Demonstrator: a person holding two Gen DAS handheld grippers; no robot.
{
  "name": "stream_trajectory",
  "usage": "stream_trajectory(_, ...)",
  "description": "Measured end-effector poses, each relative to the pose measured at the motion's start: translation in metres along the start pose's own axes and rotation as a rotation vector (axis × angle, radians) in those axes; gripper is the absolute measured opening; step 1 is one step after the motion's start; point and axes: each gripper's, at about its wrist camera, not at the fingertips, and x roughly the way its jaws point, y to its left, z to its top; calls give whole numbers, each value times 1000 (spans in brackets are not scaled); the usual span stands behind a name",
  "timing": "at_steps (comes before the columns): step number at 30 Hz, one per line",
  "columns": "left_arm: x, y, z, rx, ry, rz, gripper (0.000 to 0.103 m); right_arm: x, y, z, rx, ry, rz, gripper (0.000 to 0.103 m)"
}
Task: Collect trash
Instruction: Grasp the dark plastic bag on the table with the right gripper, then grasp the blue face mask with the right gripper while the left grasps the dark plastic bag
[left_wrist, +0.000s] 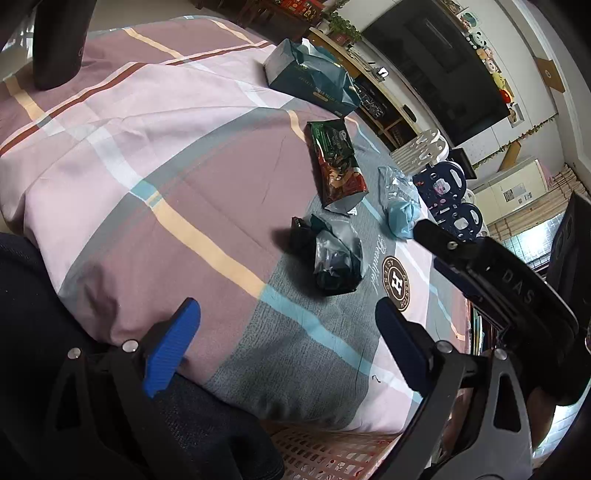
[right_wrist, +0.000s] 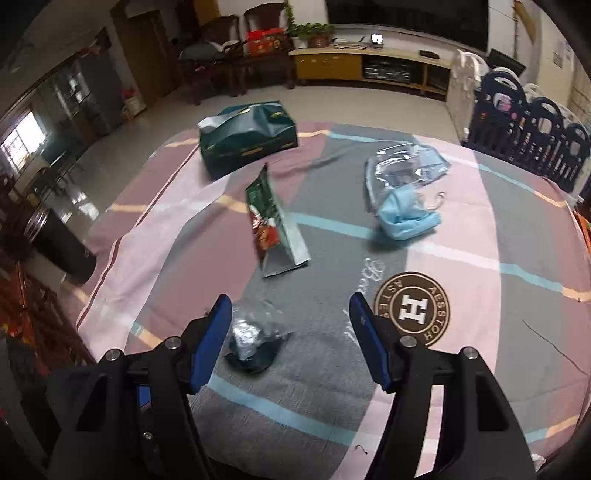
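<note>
The crumpled dark wrapper (right_wrist: 255, 343) sits low and left of centre in my right wrist view, a wad of clear and dark plastic on the grey band of the patterned cloth (right_wrist: 480, 229), and it lies just ahead of my right gripper (right_wrist: 290, 325), closer to the left finger than to the right one. My right jaws are spread wide with nothing between them, so I judge the step in hand is closing on this wad. To do it well I should shift a little to the left so the wad is centred between the pads, come down until the tips nearly touch the cloth, and squeeze across the bulkiest part; thin film slips, and a pinch too low could catch the cloth as well. In the left wrist view the same wad (left_wrist: 334, 258) shows right of centre, and my left gripper (left_wrist: 288, 325) hangs at the bottom of the frame, also spread and empty, above the rim of a pink lattice basket (left_wrist: 332, 454) at the bottom edge, which I take to be where the trash goes. Farther up the frame wait the red and green snack bag (right_wrist: 275, 229), the blue mask with clear plastic (right_wrist: 404, 199) to the right, and the dark green box (right_wrist: 247, 142) at upper left.
</note>
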Motion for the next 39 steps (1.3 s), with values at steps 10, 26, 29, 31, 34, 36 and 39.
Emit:
stream_trajectory(10, 4, 2, 2, -13, 9, 35, 95, 41, 0, -3, 104, 137, 77, 65)
stream_trajectory(26, 12, 2, 4, -17, 44, 53, 95, 48, -67, 5, 331, 151, 158, 35)
stream_trajectory(29, 21, -12, 7, 24, 34, 106, 95, 31, -91, 18, 381, 63, 86, 54)
stream_trajectory(31, 28, -32, 12, 107, -29, 78, 95, 28, -99, 30, 381, 25, 12, 66)
stream_trajectory(34, 51, -63, 21, 282, -60, 56, 95, 32, -102, 54, 336, -9, -91, 75)
stream_trajectory(36, 72, -73, 24, 339, -5, 121, 95, 46, -100, 69, 280, 0, -143, 78)
stream_trajectory(39, 83, -67, 24, 305, 63, 104, 95, 80, -93, 86, 184, 44, -205, 78)
